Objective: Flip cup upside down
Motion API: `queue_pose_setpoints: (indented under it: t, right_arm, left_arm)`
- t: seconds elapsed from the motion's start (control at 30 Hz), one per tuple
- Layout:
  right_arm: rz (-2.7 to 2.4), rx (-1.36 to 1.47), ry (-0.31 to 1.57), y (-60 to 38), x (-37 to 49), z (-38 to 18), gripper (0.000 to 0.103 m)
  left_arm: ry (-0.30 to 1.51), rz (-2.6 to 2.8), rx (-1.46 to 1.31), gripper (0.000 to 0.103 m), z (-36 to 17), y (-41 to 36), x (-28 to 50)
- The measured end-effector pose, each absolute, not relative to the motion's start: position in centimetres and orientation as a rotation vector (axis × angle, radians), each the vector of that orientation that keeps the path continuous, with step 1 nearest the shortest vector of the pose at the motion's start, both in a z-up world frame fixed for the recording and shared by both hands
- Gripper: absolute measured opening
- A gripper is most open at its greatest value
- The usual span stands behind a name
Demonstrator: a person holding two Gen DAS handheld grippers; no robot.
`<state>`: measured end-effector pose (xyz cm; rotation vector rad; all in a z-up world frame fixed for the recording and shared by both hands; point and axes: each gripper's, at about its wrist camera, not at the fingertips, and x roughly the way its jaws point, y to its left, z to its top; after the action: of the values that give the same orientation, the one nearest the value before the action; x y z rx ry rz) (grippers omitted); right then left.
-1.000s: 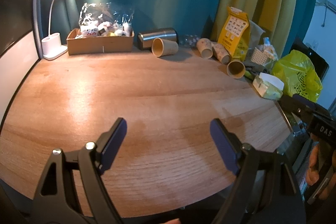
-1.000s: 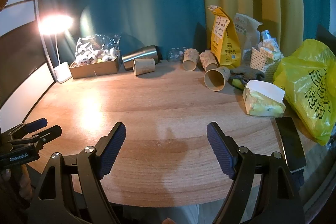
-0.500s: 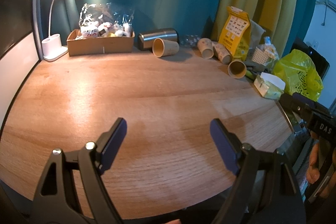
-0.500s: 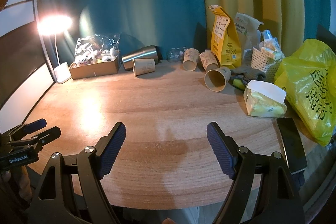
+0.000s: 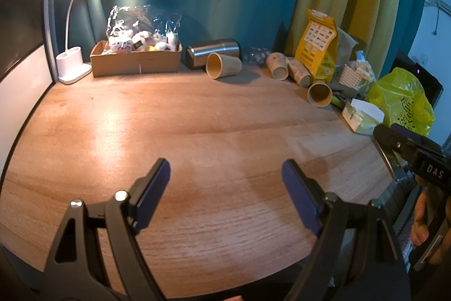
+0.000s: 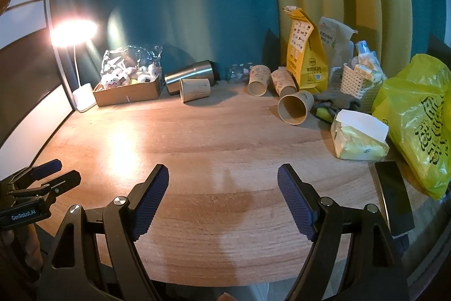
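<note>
Several paper cups lie on their sides at the back of the wooden table. One plain cup (image 5: 223, 68) (image 6: 195, 89) lies beside a steel tumbler (image 5: 213, 55) (image 6: 190, 76). Two printed cups (image 5: 277, 65) (image 6: 258, 79) lie near a yellow bag. Another plain cup (image 5: 320, 93) (image 6: 294, 107) lies with its mouth toward me. My left gripper (image 5: 225, 174) is open and empty over the near table edge. My right gripper (image 6: 222, 177) is open and empty too, far from the cups.
A cardboard box of wrapped items (image 5: 135, 59) and a lit desk lamp (image 5: 72, 66) stand back left. A yellow bag (image 6: 305, 52), white basket (image 6: 356, 82), tissue pack (image 6: 359, 138), yellow plastic bag (image 6: 420, 117) and black phone (image 6: 393, 198) crowd the right side.
Both grippers have drifted very slightly; the scene shifts a little in each view. Jaws stay open. Nothing on the table has moved.
</note>
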<state>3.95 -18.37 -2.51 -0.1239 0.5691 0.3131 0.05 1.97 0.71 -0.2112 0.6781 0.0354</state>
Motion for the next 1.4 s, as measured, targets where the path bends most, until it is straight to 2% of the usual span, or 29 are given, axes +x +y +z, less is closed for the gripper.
queue_pose_setpoints:
  t: [1.4]
  right_arm:
    - [0.31, -0.123, 0.573, -17.92, 4.47, -2.31, 0.082]
  left_arm:
    - [0.67, 0.04, -0.198, 0.083, 1.38, 2.37, 0.62]
